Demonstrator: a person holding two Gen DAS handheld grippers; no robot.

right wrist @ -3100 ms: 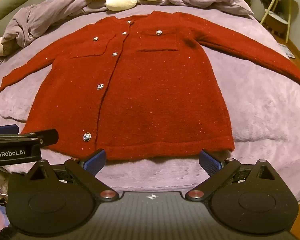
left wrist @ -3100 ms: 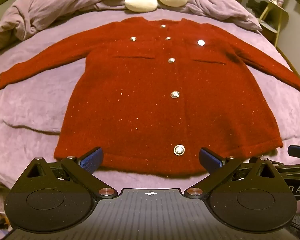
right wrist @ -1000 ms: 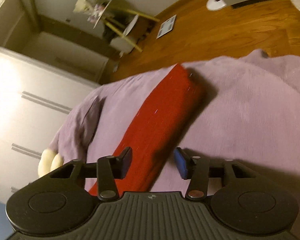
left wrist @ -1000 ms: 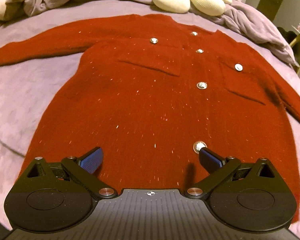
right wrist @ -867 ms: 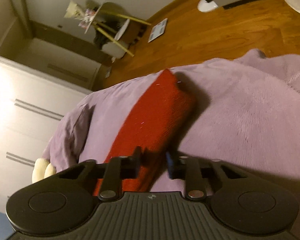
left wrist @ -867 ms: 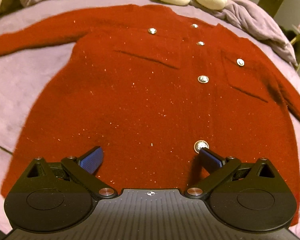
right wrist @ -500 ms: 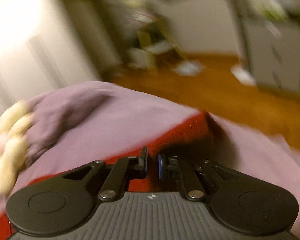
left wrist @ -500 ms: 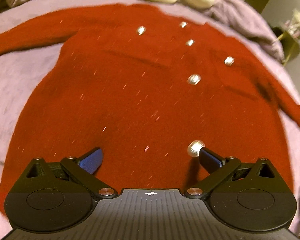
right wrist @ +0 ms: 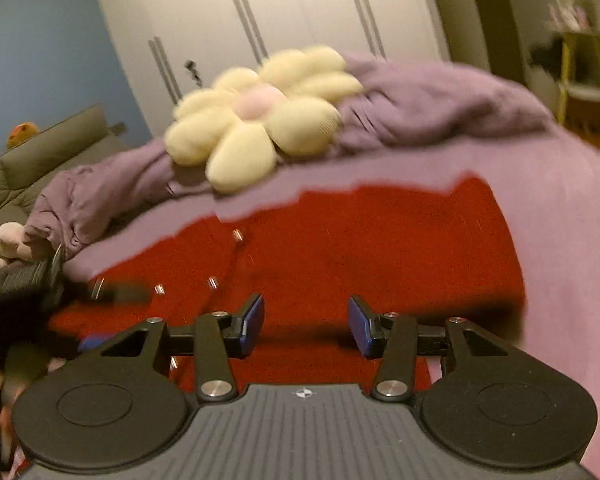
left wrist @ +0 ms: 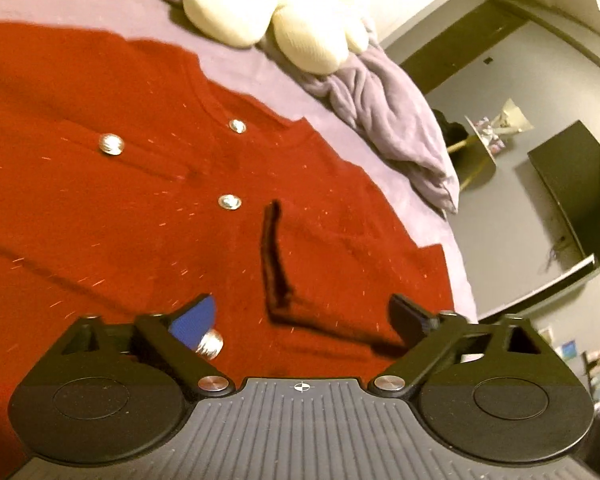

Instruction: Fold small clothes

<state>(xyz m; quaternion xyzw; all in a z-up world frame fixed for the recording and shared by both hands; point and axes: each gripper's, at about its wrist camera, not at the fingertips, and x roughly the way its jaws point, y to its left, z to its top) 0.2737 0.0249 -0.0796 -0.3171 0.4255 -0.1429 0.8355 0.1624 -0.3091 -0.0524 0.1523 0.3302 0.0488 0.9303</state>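
A red buttoned cardigan (left wrist: 140, 208) lies front up on the purple bedspread (left wrist: 260, 68). Its right sleeve (left wrist: 332, 280) now lies folded across the body, with the cuff edge showing as a dark line. My left gripper (left wrist: 304, 320) is open and empty, low over the folded sleeve near the hem. My right gripper (right wrist: 305, 322) is open and empty just above the cardigan (right wrist: 360, 252). The left gripper's black body (right wrist: 28, 284) shows at the left edge of the right wrist view.
A cream flower cushion (right wrist: 260, 120) and a bunched purple blanket (right wrist: 440, 108) lie at the head of the bed. The bed's right edge (left wrist: 460, 264) drops to the floor. A yellow-legged side table (right wrist: 588, 72) stands beyond. White wardrobe doors (right wrist: 280, 20) fill the back wall.
The right gripper shut on the sleeve end, carried it over the cardigan's body and opened, leaving the sleeve folded there. The left gripper moved forward and to the right over the cardigan.
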